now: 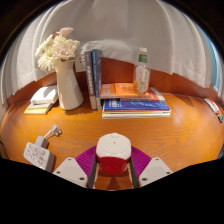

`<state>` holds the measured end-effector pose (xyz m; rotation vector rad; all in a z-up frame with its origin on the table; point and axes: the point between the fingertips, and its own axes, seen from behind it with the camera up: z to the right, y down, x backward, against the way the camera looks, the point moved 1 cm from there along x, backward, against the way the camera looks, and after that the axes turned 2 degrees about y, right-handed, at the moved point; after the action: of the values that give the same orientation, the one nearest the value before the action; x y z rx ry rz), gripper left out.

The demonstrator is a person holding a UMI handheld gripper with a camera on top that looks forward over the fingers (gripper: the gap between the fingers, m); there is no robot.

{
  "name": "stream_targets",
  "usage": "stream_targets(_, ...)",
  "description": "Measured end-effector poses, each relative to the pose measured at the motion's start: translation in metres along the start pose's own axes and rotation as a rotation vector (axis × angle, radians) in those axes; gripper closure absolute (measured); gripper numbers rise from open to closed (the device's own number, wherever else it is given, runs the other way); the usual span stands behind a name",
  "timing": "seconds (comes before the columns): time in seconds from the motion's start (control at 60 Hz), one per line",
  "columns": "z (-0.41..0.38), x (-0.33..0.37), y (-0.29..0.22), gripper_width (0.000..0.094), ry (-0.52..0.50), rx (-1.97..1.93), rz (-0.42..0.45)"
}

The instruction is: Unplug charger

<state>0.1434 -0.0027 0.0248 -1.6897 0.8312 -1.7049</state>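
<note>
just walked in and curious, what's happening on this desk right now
A hand-held gripper has its fingers on either side of a white charger with a red band, which stands between the pink pads. A white power strip lies off to one side on the wooden desk. Beyond stand a white vase of flowers, books and a clear bottle.

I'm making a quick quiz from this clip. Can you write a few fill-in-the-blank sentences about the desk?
1. The white vase holds ____.
2. The bottle stands on a stack of ____.
3. The red and white charger sits between the gripper's two ____.
4. The power strip lies on the ____ table.

Missing words: flowers; books; fingers; wooden
</note>
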Motion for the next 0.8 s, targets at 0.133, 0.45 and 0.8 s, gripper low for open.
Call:
stream_targets(0.133, 0.0, 0.005, -0.015, 0.0243, 0.027, 0.003, 0.011)
stream_targets(0.45, -0.009, 0.118, -0.106, 0.0246, 0.091, -0.029, 0.216)
stream_targets(0.8, -0.03, 0.257, -0.078, 0.0246, 0.164, -0.051, 0.279)
